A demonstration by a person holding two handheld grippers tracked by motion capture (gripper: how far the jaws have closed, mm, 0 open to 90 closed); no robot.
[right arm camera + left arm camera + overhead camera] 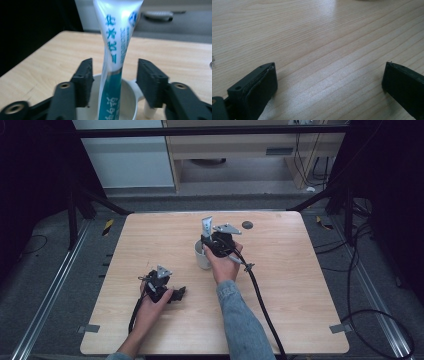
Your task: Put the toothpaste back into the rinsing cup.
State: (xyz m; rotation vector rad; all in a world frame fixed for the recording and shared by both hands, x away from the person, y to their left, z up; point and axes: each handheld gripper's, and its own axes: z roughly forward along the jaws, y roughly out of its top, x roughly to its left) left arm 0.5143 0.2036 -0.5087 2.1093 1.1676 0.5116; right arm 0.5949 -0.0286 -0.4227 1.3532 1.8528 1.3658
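1. My right gripper is at the white cup, mid-table; its jaws stand apart, one on each side of the toothpaste tube, neither pad touching it.
2. The tube stands upright in the cup, crimped end up, its lower end inside the rim.
3. My left gripper lies low near the table's left front, well apart from the cup. Its jaws are spread wide over bare wood, holding nothing.
4. A small dark disc lies on the table beyond the cup.
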